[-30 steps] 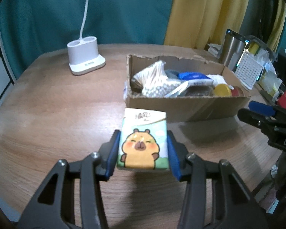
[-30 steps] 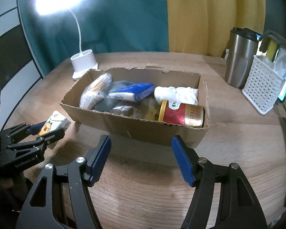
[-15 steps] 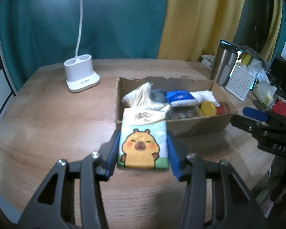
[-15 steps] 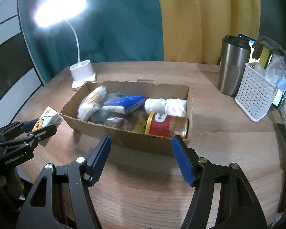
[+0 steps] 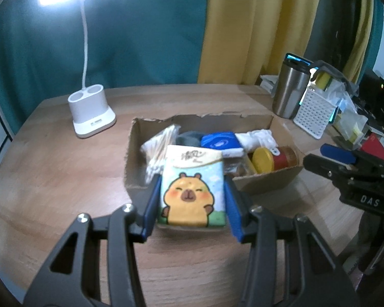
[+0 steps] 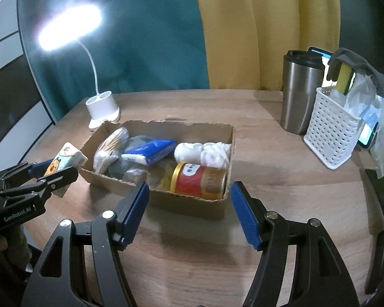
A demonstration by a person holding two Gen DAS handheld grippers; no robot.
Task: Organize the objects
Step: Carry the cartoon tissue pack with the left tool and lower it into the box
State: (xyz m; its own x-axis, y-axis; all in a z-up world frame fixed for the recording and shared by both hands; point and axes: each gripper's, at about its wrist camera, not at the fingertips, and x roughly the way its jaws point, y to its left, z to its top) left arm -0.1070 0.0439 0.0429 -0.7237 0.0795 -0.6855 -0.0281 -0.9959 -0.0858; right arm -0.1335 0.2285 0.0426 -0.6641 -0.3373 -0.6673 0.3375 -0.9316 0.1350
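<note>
Left tongs point(image 5: 192, 204): pinching the tissue pack point(image 5: 192, 186) by its two long sides, blue pads flat against the wrapper. The pack's long axis runs straight ahead along the fingers; its printed face is up and its white end points away from the tongs. The pack is held clear of the bench point(image 5: 51, 179).

Cardboard box point(image 5: 266, 181): directly ahead of the left tongs and lower. From this wrist view the pack's far end overlaps the box's near left part, though whether it is already past the near wall cannot be told. In the right wrist view the pack point(image 6: 66, 157) sits just outside the box's left end. The box's long axis runs crosswise to the pack's.

Box contents, from the left tongs outward:
- a bag of cotton swabs point(image 5: 161, 148) at the left
- a dark bundle and a blue packet point(image 5: 220, 142) in the middle
- white cloth point(image 5: 258, 138) behind
- a red jar with a yellow lid point(image 5: 263, 160) at the right

Judgement: little free floor is left, and the pack will likely have to lie on top of the left-hand items.

Right tongs point(image 6: 189, 212): spread wide and empty, pointing at the box's near right corner by the jar point(image 6: 199, 181). They are the nearer tongs to that end but hold nothing.

Beyond the box:
- lamp base point(image 5: 92, 112), far left
- steel tumbler point(image 5: 289, 89) and white basket point(image 5: 315, 112), far right
</note>
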